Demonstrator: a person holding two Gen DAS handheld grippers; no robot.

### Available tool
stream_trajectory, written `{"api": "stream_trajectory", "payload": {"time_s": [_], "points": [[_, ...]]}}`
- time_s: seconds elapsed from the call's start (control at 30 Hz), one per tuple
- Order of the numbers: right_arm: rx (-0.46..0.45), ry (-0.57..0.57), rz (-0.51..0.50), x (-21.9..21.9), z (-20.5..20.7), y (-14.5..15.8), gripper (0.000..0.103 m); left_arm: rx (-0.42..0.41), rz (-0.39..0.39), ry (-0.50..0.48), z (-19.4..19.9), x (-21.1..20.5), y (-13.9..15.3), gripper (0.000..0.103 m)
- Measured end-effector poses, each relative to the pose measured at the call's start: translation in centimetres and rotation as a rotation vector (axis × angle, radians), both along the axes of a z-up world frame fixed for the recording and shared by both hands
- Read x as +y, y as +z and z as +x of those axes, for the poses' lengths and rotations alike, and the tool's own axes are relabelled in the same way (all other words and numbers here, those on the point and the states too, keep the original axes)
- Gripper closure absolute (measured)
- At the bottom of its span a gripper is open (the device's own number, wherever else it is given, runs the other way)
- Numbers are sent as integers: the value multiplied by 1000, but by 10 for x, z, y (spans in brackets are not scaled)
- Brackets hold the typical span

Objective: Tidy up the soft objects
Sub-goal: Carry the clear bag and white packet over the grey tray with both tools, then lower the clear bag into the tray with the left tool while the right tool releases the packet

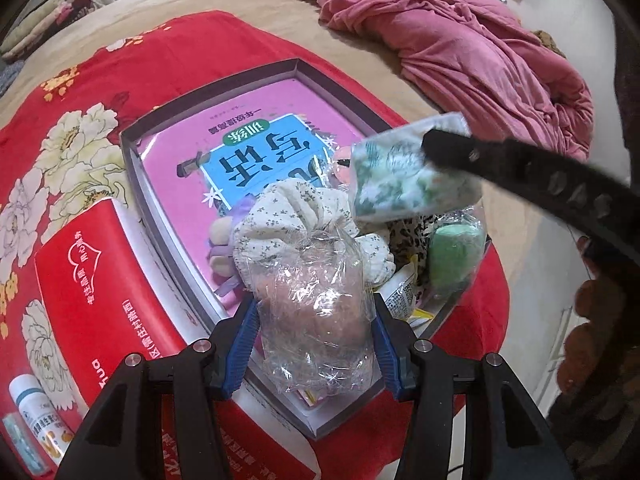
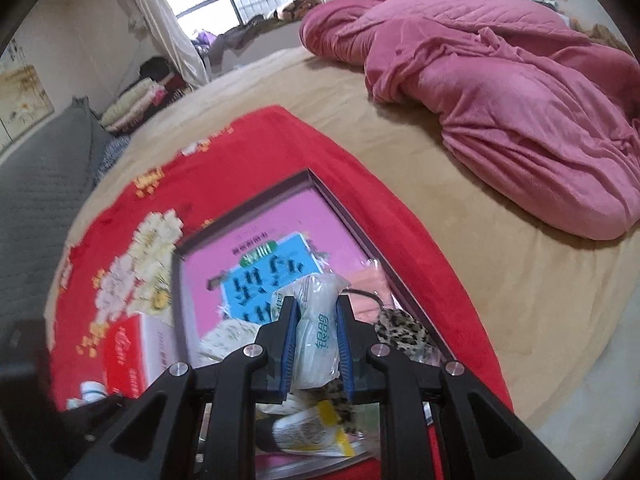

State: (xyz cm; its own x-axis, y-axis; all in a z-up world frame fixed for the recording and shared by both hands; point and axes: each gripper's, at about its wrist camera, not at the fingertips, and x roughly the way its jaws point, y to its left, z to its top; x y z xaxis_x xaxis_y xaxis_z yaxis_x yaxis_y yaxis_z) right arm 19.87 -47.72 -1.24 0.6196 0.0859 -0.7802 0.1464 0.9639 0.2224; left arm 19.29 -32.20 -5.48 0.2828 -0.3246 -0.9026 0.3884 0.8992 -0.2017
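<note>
The jaws of the left gripper [image 1: 316, 344] are held about half spread and are pressed on a crinkled clear plastic bag [image 1: 316, 312], which is pinched between the blue pads [image 1: 246, 340] just above the near end of a shallow grey box [image 1: 132, 168]. The jaws of the right gripper [image 2: 316, 344] are nearly pressed together and are closed on a small wrapped tissue pack [image 2: 318, 336]; in the left wrist view the same pack [image 1: 400, 176] is seen lifted over the right part of the box, with one black finger [image 1: 520, 172] across it.

The box is laid on a red flowered blanket [image 1: 80, 92], which is spread on a bed with a tan cover [image 1: 280, 16]. A pink book with a blue label [image 1: 256, 148] is lying flat on the bottom of the box. In the near part of the box several soft things are gathered: a white cloth with small flowers [image 1: 296, 216], a purple plush piece [image 1: 220, 248], a leopard-print piece [image 2: 400, 332] and a green round thing inside clear plastic [image 1: 452, 252]. A red carton [image 1: 100, 280] is placed just beside the left wall of the box, and a small white bottle [image 1: 36, 412] is lying near it. A crumpled pink quilt [image 2: 500, 92] is lying far on the right side of the bed.
</note>
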Motion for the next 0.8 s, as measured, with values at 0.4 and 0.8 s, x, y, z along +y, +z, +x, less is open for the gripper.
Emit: {"api": "stream_trajectory", "payload": {"time_s": [0.4, 0.8], "points": [[83, -19, -100, -5, 4, -21, 79, -2, -2, 3, 2, -3, 0, 47], [66, -34, -132, -16, -5, -11, 59, 1, 0, 1, 3, -5, -1, 47]]}}
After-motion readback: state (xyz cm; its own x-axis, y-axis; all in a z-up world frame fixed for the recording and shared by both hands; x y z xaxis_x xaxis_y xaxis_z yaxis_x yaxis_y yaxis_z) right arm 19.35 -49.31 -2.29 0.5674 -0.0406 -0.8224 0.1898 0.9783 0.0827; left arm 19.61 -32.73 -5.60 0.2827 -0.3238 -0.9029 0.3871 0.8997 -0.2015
